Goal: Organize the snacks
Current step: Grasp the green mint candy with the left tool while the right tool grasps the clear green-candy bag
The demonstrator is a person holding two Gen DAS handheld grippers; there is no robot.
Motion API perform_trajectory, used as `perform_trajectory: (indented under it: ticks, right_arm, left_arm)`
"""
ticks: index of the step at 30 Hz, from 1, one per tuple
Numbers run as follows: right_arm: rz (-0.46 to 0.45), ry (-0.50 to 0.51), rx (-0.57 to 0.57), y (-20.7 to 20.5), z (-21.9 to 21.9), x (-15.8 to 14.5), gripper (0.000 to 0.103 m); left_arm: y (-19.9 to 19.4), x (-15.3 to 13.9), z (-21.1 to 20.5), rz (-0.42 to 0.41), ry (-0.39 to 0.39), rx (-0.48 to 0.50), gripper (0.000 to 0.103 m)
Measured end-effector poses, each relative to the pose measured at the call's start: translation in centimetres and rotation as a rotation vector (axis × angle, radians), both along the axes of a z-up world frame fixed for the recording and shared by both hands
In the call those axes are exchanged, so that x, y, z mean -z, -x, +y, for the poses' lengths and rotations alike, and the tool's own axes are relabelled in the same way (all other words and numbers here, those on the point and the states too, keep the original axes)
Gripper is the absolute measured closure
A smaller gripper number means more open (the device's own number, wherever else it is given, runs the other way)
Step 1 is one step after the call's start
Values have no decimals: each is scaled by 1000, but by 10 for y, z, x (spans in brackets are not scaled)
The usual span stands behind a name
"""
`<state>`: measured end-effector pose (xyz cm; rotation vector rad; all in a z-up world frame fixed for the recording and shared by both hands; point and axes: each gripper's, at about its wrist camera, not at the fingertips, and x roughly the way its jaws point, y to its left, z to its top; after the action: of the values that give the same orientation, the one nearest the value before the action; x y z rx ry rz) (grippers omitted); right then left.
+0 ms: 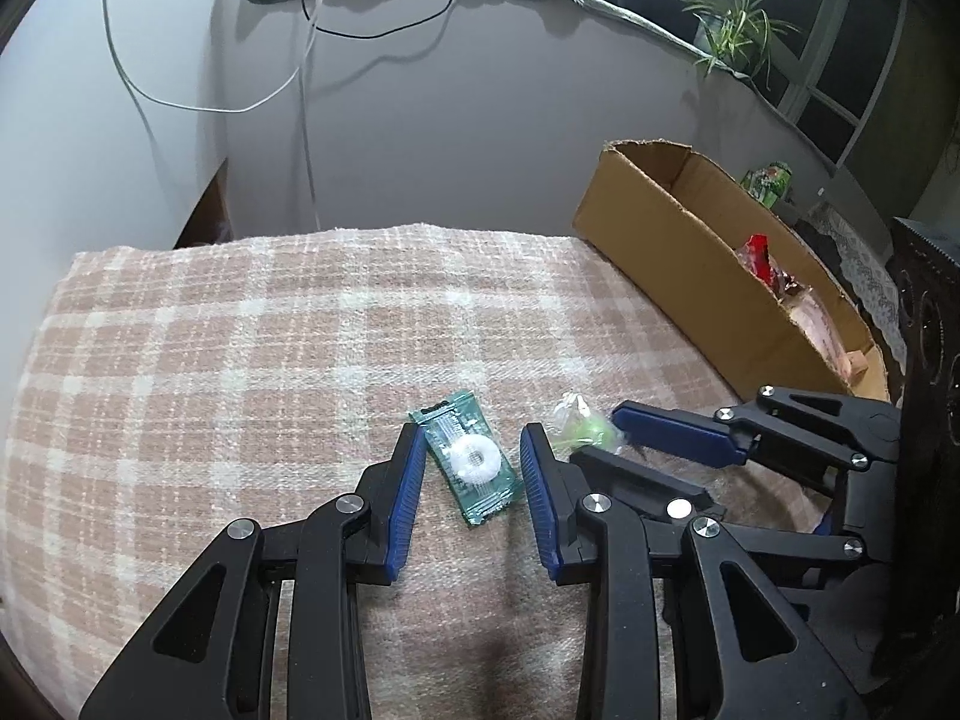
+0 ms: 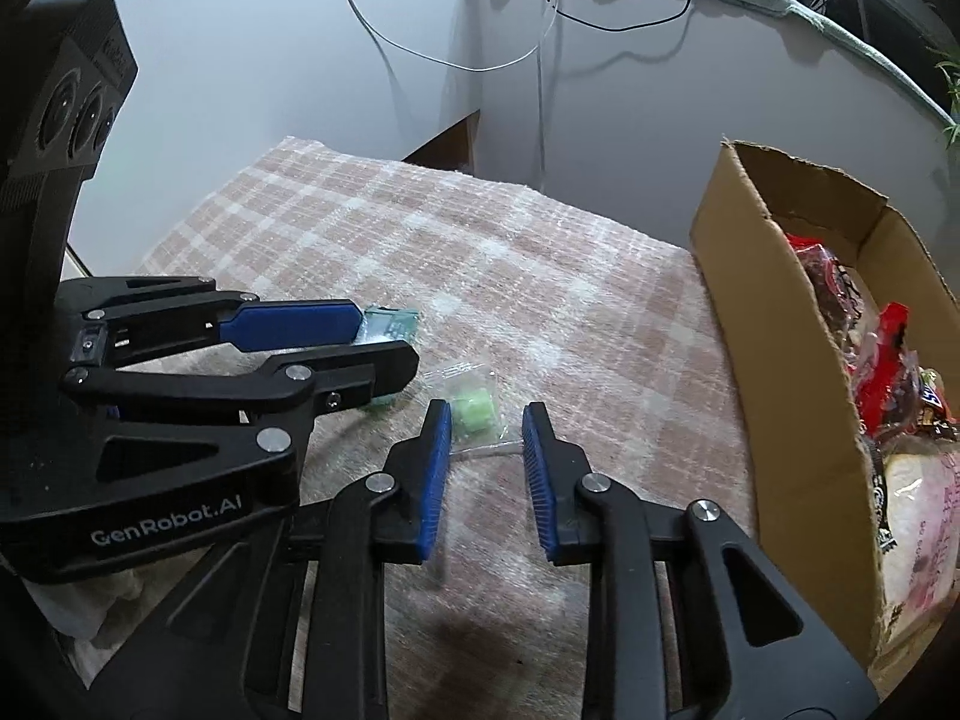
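The left gripper [image 1: 471, 480] hung with jaws spread astride the green mint packet [image 1: 471, 461], which lay flat on the checked cloth [image 1: 240, 360] over the worktop, near its front edge. The right gripper [image 2: 486, 468], jaws likewise spread, framed the clear bag of green candy [image 2: 471, 408] just beside it. Both should probably be lowered squarely, then closed across each wrapper's narrow width. The packet's long axis ran diagonally, far end toward the rear-left corner, away from the cardboard box [image 2: 774, 360].
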<state>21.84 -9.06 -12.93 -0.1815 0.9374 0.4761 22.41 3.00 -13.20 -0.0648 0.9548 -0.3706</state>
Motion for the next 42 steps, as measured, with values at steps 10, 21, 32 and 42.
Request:
perform_trajectory:
  ticks: [10,21,32,42]
  right_arm:
    - [10,-17,69,0,-22,-2,77]
    - [15,-18,82,0,-23,-3,77]
    - [3,-27,85,2,-24,-3,78]
    - [-46,-75,89,13,-34,-24,78]
  left_arm:
    - [4,3,-21,-30,-99,39,68]
    - [4,4,-23,-48,-103,56,67]
    - [14,3,-27,-84,-133,67,81]
    - [19,-18,-18,-122,-71,58,81]
